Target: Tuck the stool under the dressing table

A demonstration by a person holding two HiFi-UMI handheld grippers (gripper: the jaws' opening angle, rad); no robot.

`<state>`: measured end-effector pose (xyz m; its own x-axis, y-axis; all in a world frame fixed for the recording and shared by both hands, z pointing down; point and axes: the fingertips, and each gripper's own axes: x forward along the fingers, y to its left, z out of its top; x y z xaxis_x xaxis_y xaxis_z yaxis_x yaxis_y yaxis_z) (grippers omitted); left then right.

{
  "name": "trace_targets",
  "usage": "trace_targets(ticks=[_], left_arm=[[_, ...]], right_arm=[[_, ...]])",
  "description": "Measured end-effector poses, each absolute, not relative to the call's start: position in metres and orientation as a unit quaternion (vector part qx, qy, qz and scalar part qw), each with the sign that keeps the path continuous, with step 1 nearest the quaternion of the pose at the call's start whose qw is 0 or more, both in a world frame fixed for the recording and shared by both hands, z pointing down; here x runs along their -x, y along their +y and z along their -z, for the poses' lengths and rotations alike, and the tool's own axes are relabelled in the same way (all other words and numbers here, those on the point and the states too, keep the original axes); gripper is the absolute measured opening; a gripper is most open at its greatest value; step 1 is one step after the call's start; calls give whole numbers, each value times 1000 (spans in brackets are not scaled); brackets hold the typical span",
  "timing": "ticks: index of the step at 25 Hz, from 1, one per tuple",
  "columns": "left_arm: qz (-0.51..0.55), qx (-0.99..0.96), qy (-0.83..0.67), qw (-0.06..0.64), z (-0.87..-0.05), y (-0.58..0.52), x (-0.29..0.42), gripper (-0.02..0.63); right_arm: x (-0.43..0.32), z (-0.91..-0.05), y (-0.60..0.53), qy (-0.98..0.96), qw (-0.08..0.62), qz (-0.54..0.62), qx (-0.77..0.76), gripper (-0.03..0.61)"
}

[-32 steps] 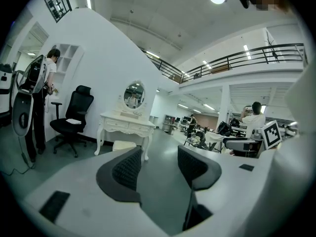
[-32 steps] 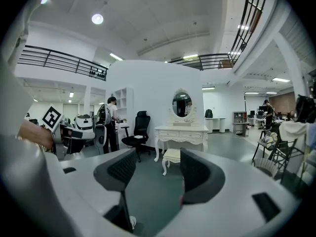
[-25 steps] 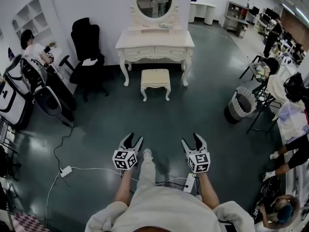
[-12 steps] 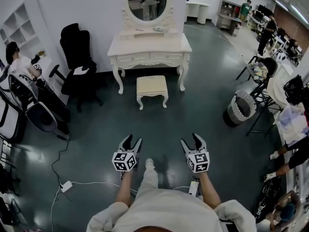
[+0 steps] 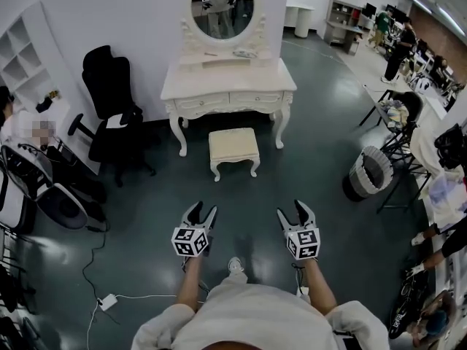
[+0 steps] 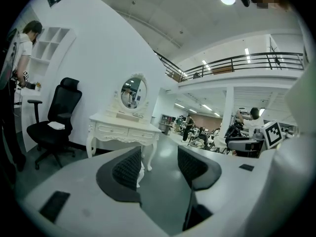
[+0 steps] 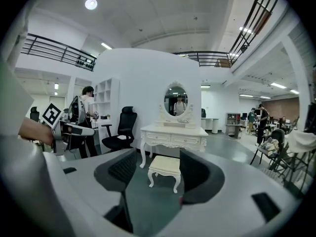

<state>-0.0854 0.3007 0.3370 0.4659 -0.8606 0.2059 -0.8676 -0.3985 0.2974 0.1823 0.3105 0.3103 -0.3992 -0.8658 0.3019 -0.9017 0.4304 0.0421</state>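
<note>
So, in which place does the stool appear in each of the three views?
Head view: stool upper centre, just before the dressing table.
Left gripper view: almost hidden behind the left hand-held gripper's jaw; one pale leg shows.
Right gripper view: centre, seen far off between the right hand-held gripper's open jaws.
Shared landmark: the table's oval mirror.

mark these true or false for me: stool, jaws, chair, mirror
1. The stool is tucked under the dressing table. False: it stands on the floor out in front of it.
2. The left gripper and right gripper both have their jaws apart with nothing held. True.
3. The black office chair stands to the right of the dressing table. False: it is on the left.
4. An oval mirror stands on the dressing table. True.
</note>
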Motion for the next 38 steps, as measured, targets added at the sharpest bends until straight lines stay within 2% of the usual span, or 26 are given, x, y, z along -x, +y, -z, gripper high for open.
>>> trace_targets(ticks=[11,27,38], left_arm=[[-16,-848,-495,188,-340,203,118,213],[-29,-849,-489,197,-363,143,109,213],[-36,-847,-492,196,-367,59,100,213]], right_arm=[[-143,-307,223,-825,144,-62,-543,258],[-153,-339,170,-818,150,-83,-549,252],[-154,-351,82,-828,138,-91,-536,250]])
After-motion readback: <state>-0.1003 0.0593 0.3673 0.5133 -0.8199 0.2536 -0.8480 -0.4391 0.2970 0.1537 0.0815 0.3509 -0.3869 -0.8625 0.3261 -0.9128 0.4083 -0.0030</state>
